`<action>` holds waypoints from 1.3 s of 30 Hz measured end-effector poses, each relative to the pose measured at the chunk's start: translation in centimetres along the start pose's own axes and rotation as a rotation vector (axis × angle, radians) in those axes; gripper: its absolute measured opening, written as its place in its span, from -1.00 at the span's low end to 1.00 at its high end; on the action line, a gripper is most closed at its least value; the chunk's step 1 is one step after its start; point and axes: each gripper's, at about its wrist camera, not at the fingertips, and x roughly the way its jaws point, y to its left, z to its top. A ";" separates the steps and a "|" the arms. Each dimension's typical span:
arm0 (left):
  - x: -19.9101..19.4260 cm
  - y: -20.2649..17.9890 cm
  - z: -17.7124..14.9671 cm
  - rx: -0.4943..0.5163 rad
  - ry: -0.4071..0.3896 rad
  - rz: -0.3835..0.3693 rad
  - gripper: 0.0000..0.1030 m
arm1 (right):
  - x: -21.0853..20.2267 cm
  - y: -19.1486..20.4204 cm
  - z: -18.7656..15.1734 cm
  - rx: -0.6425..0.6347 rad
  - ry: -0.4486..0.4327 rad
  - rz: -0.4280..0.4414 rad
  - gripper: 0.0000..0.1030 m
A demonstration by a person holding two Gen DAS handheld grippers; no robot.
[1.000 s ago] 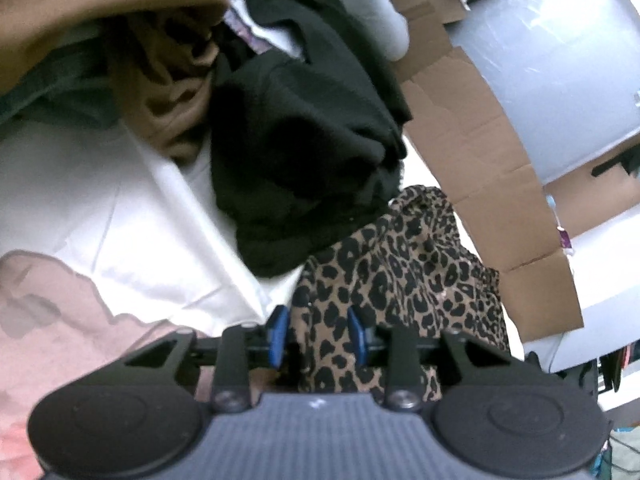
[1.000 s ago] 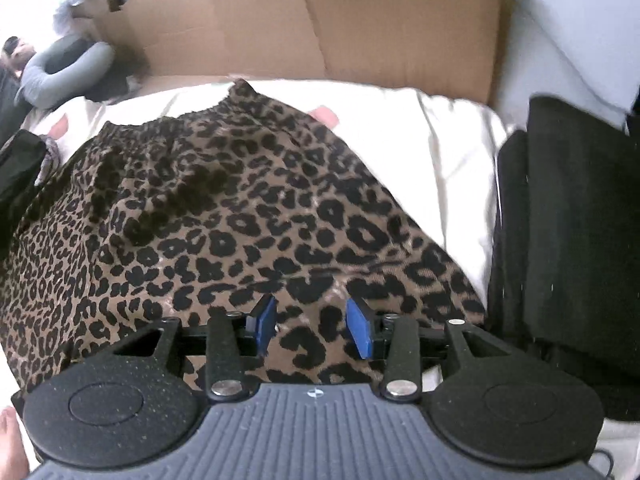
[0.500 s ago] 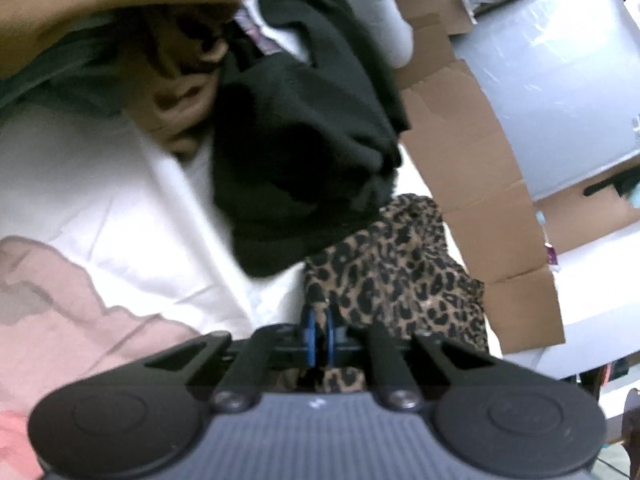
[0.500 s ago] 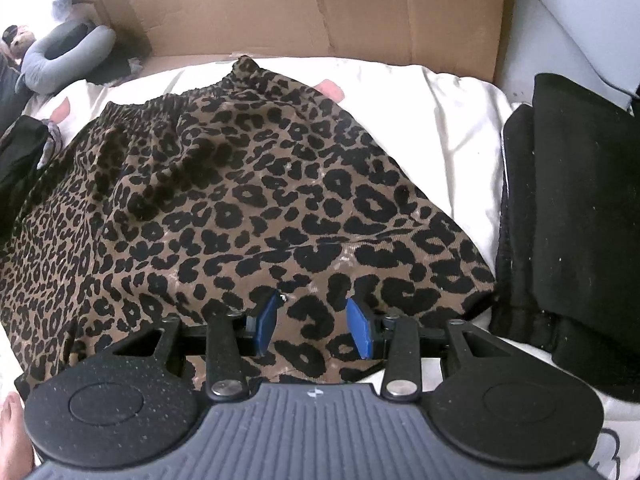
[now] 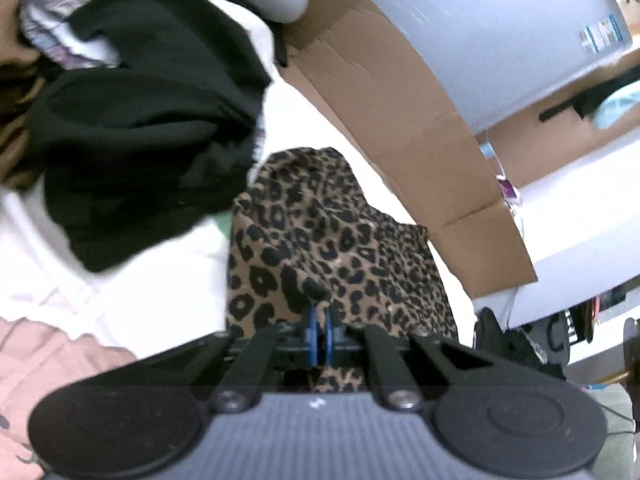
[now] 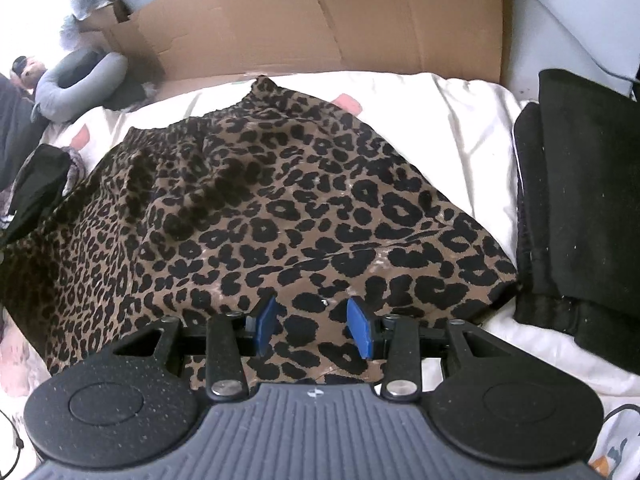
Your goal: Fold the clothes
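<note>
A leopard-print garment [image 6: 256, 216] lies spread on a white bed sheet [image 6: 460, 120]. It also shows in the left wrist view [image 5: 332, 240], bunched and lifted at its near edge. My left gripper [image 5: 319, 334] is shut on a fold of that edge. My right gripper [image 6: 314, 326] is open, its blue pads [image 6: 360, 332] just over the garment's near hem, holding nothing.
A pile of black clothes [image 5: 140, 120] lies left of the garment. Folded black clothes [image 6: 580, 208] lie at its right. Flattened cardboard [image 6: 320, 28] stands along the bed's far side. A grey neck pillow [image 6: 76, 84] lies at the far left.
My left gripper has shut on the leopard-print garment's edge and raised it, swinging right. My right gripper has stayed open and drawn back slightly over the hem.
</note>
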 end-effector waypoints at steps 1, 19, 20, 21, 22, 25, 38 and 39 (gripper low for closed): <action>0.2 -0.6 0.1 0.008 0.004 0.005 -0.91 | -0.1 0.0 0.0 0.001 -0.001 0.004 -0.10; 5.8 -9.4 0.1 0.045 0.167 0.001 -0.92 | -3.2 3.1 0.0 -0.006 -0.065 0.140 0.16; 6.2 -9.5 0.0 0.033 0.168 -0.001 -0.92 | -3.2 3.7 0.1 -0.015 -0.071 0.157 0.19; 6.5 -9.5 -0.2 0.021 0.168 -0.002 -0.92 | -3.2 4.3 0.3 -0.024 -0.076 0.174 0.22; 6.8 -9.6 -0.2 0.015 0.166 -0.006 -0.92 | -3.1 4.9 0.4 -0.033 -0.081 0.188 0.27; 7.5 -10.3 -0.3 0.009 0.163 -0.019 -0.92 | -2.7 7.0 0.8 -0.077 -0.083 0.229 0.30; 10.0 -13.7 -1.4 0.027 0.207 -0.097 -0.91 | -1.5 14.4 1.5 -0.200 -0.075 0.362 0.30; 10.1 -13.8 -1.6 0.027 0.208 -0.098 -0.91 | -1.3 14.8 1.5 -0.204 -0.072 0.367 0.30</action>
